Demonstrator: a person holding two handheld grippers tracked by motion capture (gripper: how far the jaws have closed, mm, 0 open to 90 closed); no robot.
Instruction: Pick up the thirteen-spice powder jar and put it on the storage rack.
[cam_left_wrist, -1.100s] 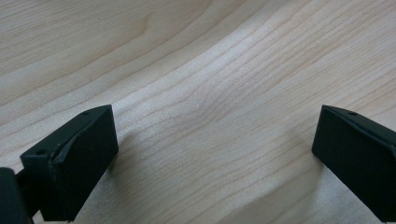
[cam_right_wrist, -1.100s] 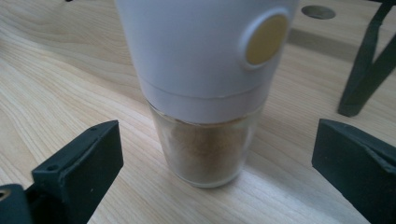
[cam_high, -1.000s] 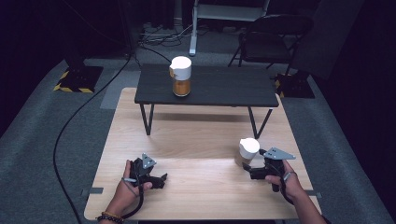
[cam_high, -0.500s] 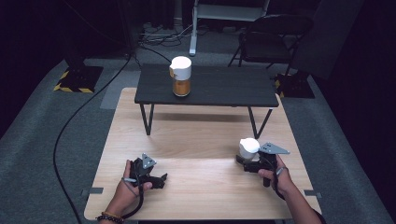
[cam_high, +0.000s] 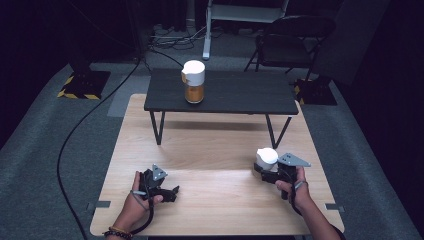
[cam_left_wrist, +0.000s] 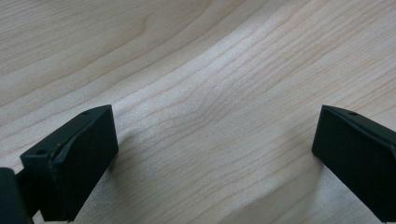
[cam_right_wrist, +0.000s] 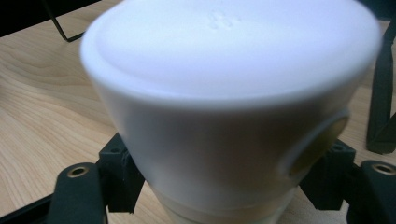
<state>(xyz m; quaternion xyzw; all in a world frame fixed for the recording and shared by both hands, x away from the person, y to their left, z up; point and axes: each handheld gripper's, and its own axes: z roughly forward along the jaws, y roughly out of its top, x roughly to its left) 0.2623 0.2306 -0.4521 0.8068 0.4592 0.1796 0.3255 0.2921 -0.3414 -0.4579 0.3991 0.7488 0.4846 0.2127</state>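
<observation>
High view: right claw (cam_high: 267, 170) just closing on white jar (cam_high: 266, 159), upright on wooden counter (cam_high: 210, 150) between the jaws. Left claw (cam_high: 167, 192) released, resting on counter well apart to the left. Second white-lidded jar (cam_high: 193, 80) far ahead on black side table (cam_high: 240, 95).

Left gripper view: jaws spread wide, bare counter (cam_left_wrist: 201, 93) between them.

Right gripper view: white jar (cam_right_wrist: 224, 107) directly ahead, jaws pressed against its lower sides.

Step in hand, as judged: grasp secured. Next: lift straight up, keeping jar upright.
</observation>
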